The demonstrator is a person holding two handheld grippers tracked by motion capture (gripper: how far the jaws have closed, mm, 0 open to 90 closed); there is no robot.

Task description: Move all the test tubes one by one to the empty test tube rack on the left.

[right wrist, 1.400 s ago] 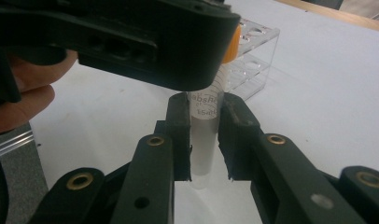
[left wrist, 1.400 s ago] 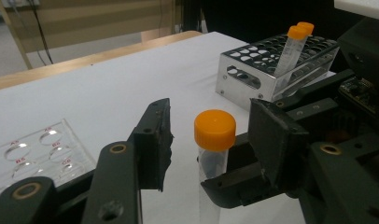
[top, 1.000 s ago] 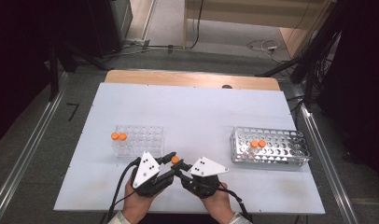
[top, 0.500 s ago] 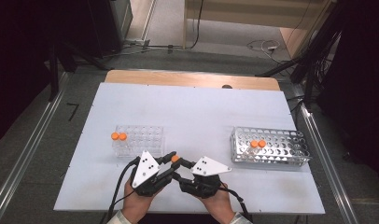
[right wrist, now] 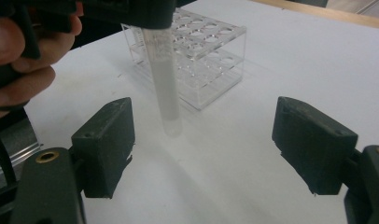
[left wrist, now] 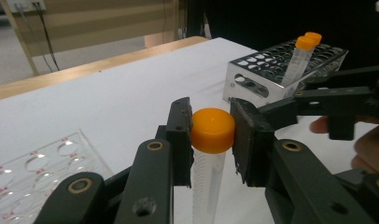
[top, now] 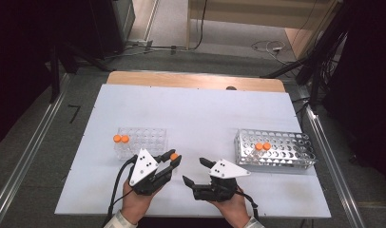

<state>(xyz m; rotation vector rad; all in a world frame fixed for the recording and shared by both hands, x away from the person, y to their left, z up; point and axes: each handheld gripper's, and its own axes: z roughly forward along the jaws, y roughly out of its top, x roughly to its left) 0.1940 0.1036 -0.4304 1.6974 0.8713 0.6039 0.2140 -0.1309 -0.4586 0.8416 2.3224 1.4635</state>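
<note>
An orange-capped test tube [left wrist: 211,154] was held upright by the left tongs [top: 172,159], whose pads were clamped on either side of its orange cap [left wrist: 213,129]. In the left gripper view the clear body of the tube was seen hanging down between the two black jaws, above the white bench [top: 200,114]. In the right gripper view the frosted lower part of the same tube was seen hanging a little above the bench surface, its rounded tip free of the surface as far as could be told.

The right tongs [top: 197,172] were seen with the jaws wide apart and nothing pressed between them; they had just been opening. In the right gripper view the tube hung ahead of the gap between the two black pads, nearer the left-hand one and touched by neither. In the high view the two tongs were seen near the front edge of the bench, close together but apart.

A clear plastic rack [top: 139,141] stood just beyond the left tongs, with two orange-capped tubes [top: 120,139] set at its left end. A metal rack [top: 276,149] stood to the right of the right tongs, and two more orange-capped tubes [top: 262,147] were held in it, left of its middle. In the left gripper view those two tubes were seen leaning slightly in the metal rack, behind the black arm of the right tongs.
</note>
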